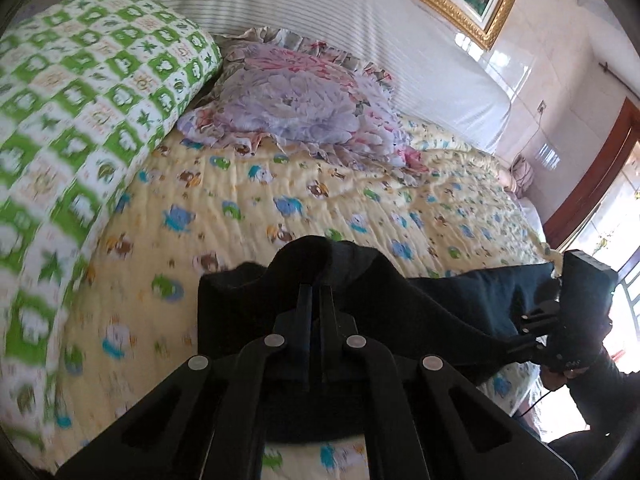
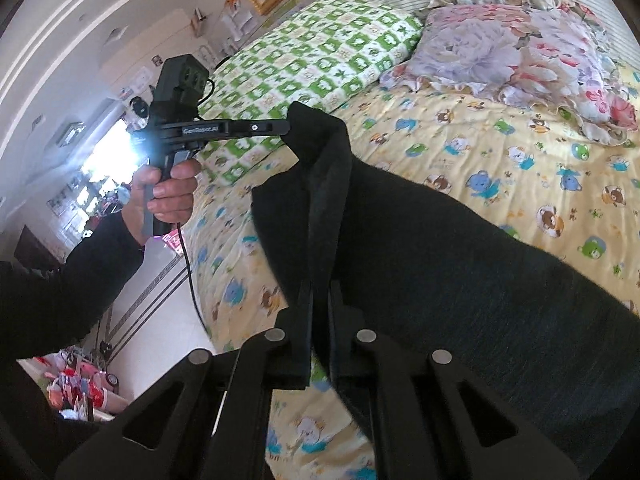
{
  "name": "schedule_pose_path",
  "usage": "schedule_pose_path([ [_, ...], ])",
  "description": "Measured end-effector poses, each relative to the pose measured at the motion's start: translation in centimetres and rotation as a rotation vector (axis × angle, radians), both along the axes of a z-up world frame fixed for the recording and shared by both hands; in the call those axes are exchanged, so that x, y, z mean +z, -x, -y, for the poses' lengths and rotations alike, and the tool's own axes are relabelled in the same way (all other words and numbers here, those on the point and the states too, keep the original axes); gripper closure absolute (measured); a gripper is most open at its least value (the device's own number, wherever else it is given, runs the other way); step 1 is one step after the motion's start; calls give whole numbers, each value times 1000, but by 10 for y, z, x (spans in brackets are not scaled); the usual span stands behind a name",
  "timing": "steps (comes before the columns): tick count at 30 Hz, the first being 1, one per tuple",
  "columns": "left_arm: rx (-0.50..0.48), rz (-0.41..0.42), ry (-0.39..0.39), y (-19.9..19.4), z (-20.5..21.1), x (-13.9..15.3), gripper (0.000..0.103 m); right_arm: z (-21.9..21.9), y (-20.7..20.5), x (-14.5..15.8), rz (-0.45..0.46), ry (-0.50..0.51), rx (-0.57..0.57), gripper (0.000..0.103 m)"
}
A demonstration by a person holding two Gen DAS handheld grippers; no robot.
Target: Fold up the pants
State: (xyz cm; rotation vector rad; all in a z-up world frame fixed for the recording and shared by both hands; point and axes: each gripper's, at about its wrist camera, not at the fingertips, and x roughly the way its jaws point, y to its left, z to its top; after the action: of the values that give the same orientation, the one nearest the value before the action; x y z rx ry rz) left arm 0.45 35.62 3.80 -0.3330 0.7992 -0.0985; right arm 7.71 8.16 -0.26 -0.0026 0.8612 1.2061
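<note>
Dark pants (image 2: 460, 248) hang raised above the yellow cartoon quilt (image 2: 500, 128). Each gripper pinches one end of the same cloth edge: left gripper (image 1: 315, 292), right gripper (image 2: 320, 292). Stretched between them, that edge probably can be carried over for a fold; the fabric's far end is hidden.

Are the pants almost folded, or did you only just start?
Only partway. Done: both grippers have pinched an edge of the dark pants. In hand: the left gripper and right gripper hold that edge lifted above the cartoon-print bedspread, fabric hanging between them. Left: no neat folded stack shows yet, so the cloth must be laid over and smoothed.
</note>
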Motion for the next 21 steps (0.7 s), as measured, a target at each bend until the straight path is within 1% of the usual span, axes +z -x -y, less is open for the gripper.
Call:
schedule_pose_path([
  [5,40,-2,27,28,1,-12,103,2,14,-1,13,6,42,96],
  [9,100,-31,66,46,-8,-32,103,-4,19,-9,9,26,66,96],
  [10,113,-41,76,50,-10,-36,102,-5,19,-10,11,34,67,92],
  [12,144,-59,107,59,-15,-46,102,-7,19,-14,7,50,51,91],
  [13,164,-70,109,64,-15,-49,102,-9,18,-17,-6,54,48,88],
  [14,178,-79,109,67,-16,-51,102,-10,18,-17,-12,51,49,82],
  [15,192,-86,120,73,-16,-54,102,-11,18,-18,-20,45,50,78],
  [16,208,-90,135,78,-16,-55,102,-11,19,-18,-25,37,53,69],
  [17,224,-90,152,82,-17,-56,102,-11,21,-18,-27,31,57,64],
  [19,253,-78,181,91,-17,-55,101,-11,22,-18,-27,20,57,64],
  [21,275,-64,195,97,-14,-51,96,-8,20,-16,-36,5,47,64],
])
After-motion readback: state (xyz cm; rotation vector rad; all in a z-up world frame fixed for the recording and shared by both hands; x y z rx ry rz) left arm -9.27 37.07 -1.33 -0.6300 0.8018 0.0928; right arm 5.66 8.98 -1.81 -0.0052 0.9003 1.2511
